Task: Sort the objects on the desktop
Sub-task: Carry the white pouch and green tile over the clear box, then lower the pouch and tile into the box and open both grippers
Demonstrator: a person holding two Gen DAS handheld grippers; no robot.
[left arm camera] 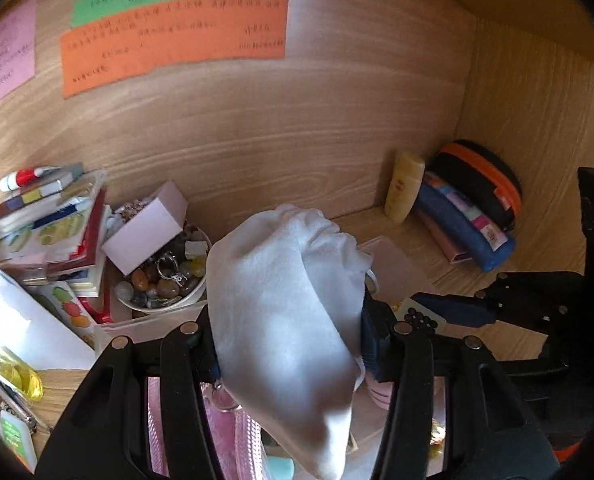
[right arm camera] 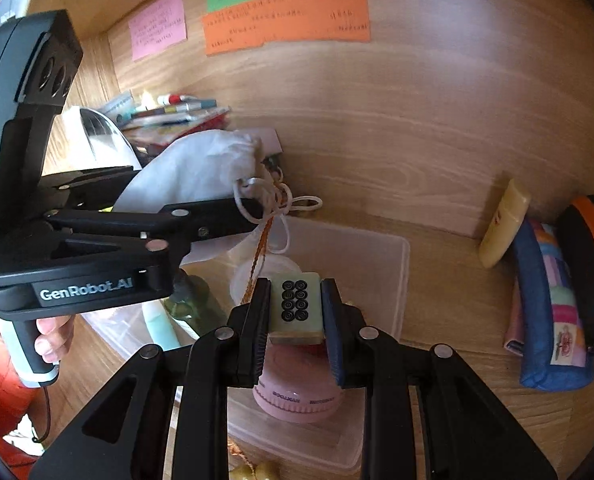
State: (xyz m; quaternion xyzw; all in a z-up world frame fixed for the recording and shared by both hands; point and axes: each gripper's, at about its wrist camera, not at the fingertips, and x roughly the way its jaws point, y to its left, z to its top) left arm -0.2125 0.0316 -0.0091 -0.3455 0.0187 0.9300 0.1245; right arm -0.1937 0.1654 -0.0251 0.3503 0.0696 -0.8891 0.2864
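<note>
1. A wood-grain desk nook with coloured paper notes (right arm camera: 285,20) stuck on its back wall; the tabletop (right arm camera: 449,280) carries a clear plastic bin (right arm camera: 381,276) in the middle, a stack of books (left arm camera: 45,224) and a bowl of beads and stones (left arm camera: 165,280) off to one side, and pencil cases (right arm camera: 553,312) with a yellow tube (right arm camera: 503,222) on the other.

2. Step in hand, as I judge it: both hands carry items over the clear plastic bin for dropping in.

3. The right gripper (right arm camera: 295,312) is pressed nearly together, pinching a green-backed mahjong tile (right arm camera: 295,306) by its two sides. The tile hangs directly above a pink round lidded jar (right arm camera: 297,396) that sits inside the bin, below the fingertips.

4. The left gripper (left arm camera: 289,340) is partly spread and clamps a white drawstring pouch (left arm camera: 285,300); the cloth bulges ahead of its fingers and droops behind them. In the right wrist view its cords (right arm camera: 273,204) dangle just beyond the tip, above the bin's far side.

5. The next move likely calls for lowering the tile to a free spot beside the jar, not on its lid, then parting the fingers.

6. The pouch is soft and may snag by its cords on release.
</note>
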